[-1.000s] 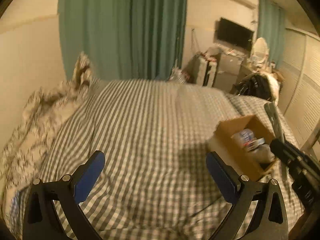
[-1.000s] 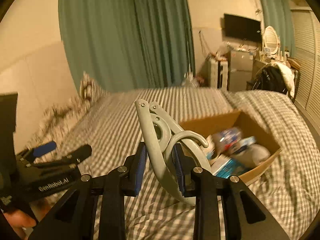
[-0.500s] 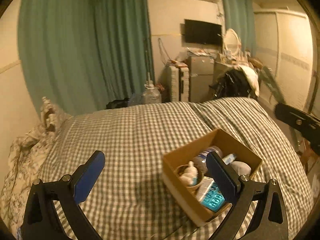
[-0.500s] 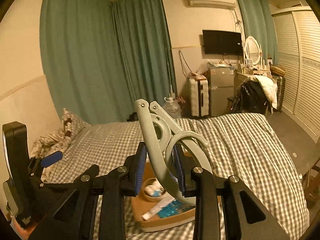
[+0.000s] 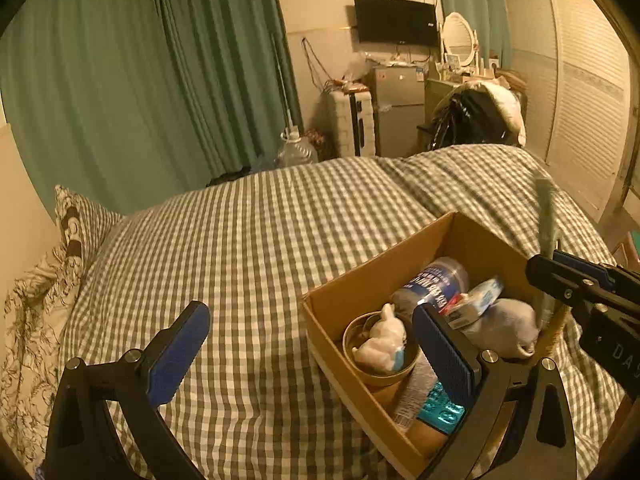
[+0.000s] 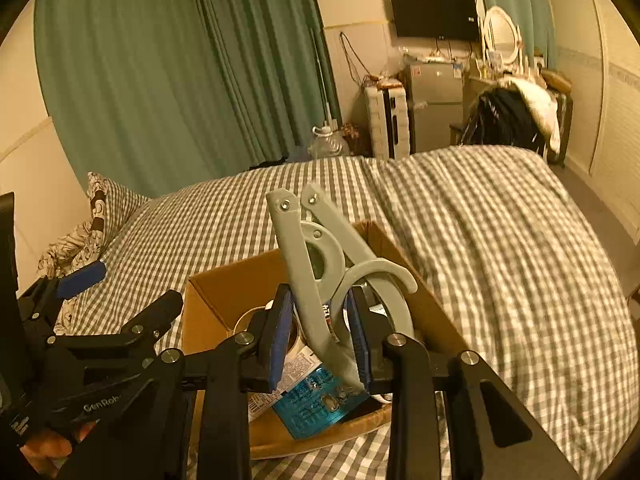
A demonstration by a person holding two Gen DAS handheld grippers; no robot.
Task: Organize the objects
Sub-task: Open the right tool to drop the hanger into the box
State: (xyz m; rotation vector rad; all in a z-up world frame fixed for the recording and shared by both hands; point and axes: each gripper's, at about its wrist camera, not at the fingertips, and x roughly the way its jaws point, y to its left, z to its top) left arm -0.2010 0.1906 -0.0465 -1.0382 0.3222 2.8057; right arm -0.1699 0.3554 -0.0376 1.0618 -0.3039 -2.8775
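Observation:
A brown cardboard box (image 5: 360, 280) sits on the checked bed cover, also in the right wrist view (image 6: 224, 284). It holds a white rabbit figure (image 5: 380, 346) in a round tin, a blue-labelled bottle (image 5: 434, 282), a grey bundle (image 5: 500, 328) and a teal packet (image 6: 316, 400). My right gripper (image 6: 320, 340) is shut on a grey folding plastic hanger (image 6: 320, 264), held upright over the box; its blurred top shows in the left wrist view (image 5: 546, 216). My left gripper (image 5: 312, 354) is open and empty, its right finger over the box's near side.
The checked bed cover (image 5: 260, 240) spreads around the box. A patterned pillow (image 5: 72, 224) lies at the left. Green curtains (image 5: 140, 80), a white suitcase (image 5: 352, 124), a small fridge (image 5: 400, 104) and a chair piled with clothes (image 5: 476, 120) stand beyond the bed.
Both grippers have dropped lower and closer to the box, which now looks larger. The hanger stays clamped in the right gripper and now hangs over the box. The left gripper stays open.

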